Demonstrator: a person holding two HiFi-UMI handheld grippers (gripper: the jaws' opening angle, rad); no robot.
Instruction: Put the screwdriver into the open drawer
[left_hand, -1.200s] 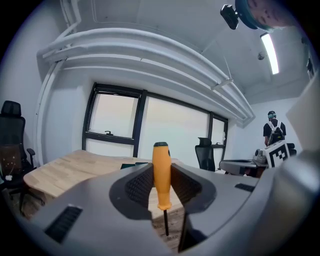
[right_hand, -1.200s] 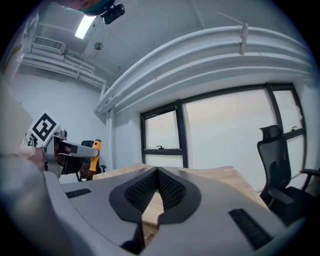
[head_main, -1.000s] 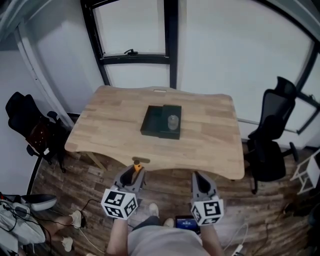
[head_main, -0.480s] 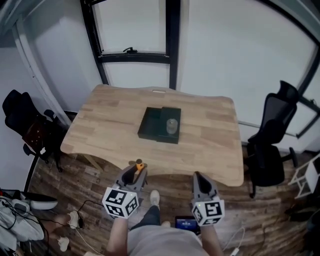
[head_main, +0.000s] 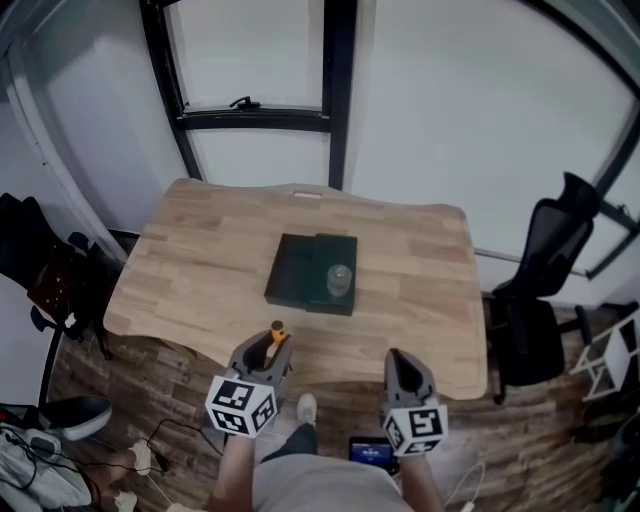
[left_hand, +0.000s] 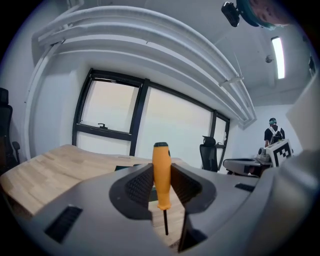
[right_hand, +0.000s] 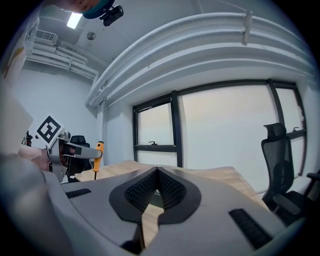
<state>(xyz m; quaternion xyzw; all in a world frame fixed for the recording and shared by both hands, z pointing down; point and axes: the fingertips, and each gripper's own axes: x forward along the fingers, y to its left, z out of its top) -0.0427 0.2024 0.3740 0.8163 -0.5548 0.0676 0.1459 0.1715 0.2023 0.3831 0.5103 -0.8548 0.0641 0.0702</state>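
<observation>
Looking down in the head view, the wooden table (head_main: 190, 250) fills the middle of the frame. A dark drawer unit (head_main: 298, 265) sits at its centre, with a clear rounded object (head_main: 340, 280) on the unit's right part. I cannot tell from here whether the drawer stands open. The left gripper (head_main: 268, 348) is at lower centre-left, short of the table's near edge. It carries the orange screwdriver (head_main: 277, 330) upright at its tip, well apart from the unit. The right gripper (head_main: 400, 360) is at lower centre-right. On the way in, I judge, the clear object could get knocked.

In the left gripper view, at frame centre, the jaws press on the screwdriver's handle from both sides. The cap stands above them and the thin shaft hangs below. A smooth round handle pinched like this may pivot or slip if the tip bumps the drawer's wall.

In the right gripper view, the jaws meet with nothing between them. An office chair (right_hand: 277, 160) stands at the right edge. With this gripper idle, a push could slide the unit.
</observation>
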